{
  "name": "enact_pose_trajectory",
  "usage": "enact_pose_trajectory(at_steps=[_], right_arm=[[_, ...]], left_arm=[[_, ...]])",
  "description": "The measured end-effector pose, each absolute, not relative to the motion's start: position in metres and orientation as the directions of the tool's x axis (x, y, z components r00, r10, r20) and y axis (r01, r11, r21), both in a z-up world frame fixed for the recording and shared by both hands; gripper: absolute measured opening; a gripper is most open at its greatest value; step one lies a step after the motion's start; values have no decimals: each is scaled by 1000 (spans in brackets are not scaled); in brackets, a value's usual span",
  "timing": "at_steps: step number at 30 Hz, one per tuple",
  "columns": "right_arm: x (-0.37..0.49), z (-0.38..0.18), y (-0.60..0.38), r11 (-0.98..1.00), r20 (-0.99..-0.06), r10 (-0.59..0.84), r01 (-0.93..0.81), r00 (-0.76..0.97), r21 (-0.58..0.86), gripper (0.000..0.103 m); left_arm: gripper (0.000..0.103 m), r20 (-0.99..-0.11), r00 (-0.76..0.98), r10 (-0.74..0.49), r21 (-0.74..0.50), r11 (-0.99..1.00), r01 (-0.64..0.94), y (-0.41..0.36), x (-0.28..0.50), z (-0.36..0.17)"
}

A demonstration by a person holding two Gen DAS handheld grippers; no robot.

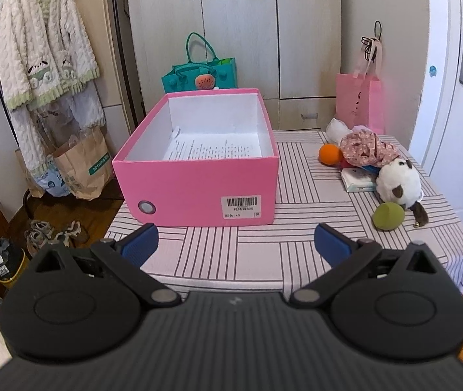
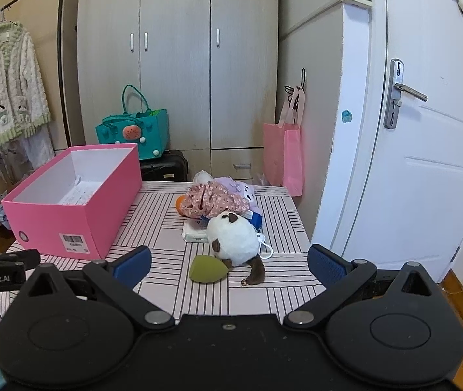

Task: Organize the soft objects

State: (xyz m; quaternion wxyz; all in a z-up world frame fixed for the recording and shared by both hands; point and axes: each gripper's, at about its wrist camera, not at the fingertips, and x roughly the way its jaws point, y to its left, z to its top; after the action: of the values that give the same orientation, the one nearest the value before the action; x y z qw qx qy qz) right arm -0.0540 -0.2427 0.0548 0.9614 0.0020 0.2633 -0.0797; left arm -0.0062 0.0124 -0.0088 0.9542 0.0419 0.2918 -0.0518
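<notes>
While nothing is yet held, each line below starts at the grippers and works outward across the table.

Right gripper (image 2: 230,265): jaws spread wide and empty, low over the near edge of the striped tablecloth (image 2: 166,215), aimed at the pile of soft things.

Left gripper (image 1: 236,244): likewise spread apart with nothing between the blue pads, facing the short end of the pink box (image 1: 195,192).

Green sponge (image 2: 206,268): nearest the right gripper, egg-shaped, touching the plush toy's foot. Probably very light and squashy; a pinch across its fat middle should hold, though it may spring out if nipped near the tip.

Plush toy (image 2: 233,239): white with brown patches, lying just behind the sponge and partly on a tissue pack (image 2: 194,234). Soft and light by the look of it; the round body is wide, so a limb or a bunch of fur seems the easier hold.

Floral cloth (image 2: 210,200): crumpled behind the plush, draped over other items. Limp; likely to trail and drag its neighbours, so take it at a raised fold.

Orange ball (image 1: 330,154): beside the cloth, partly hidden; may roll if nudged.

Pink box: open, well apart to the left, holding only a printed sheet (image 1: 213,148); the likely destination.
</notes>
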Motion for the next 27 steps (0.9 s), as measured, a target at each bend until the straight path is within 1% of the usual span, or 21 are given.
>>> enact_pose_trajectory(at_steps=[22, 27], right_arm=[[-56, 50, -236, 990, -502, -140, 126, 853, -62, 103], [-52, 47, -239, 993, -507, -120, 105, 854, -57, 103]], left_arm=[[103, -550, 832, -73, 55, 991, 123, 13, -10, -9], [103, -548, 833, -76, 46, 992, 121, 15, -7, -10]])
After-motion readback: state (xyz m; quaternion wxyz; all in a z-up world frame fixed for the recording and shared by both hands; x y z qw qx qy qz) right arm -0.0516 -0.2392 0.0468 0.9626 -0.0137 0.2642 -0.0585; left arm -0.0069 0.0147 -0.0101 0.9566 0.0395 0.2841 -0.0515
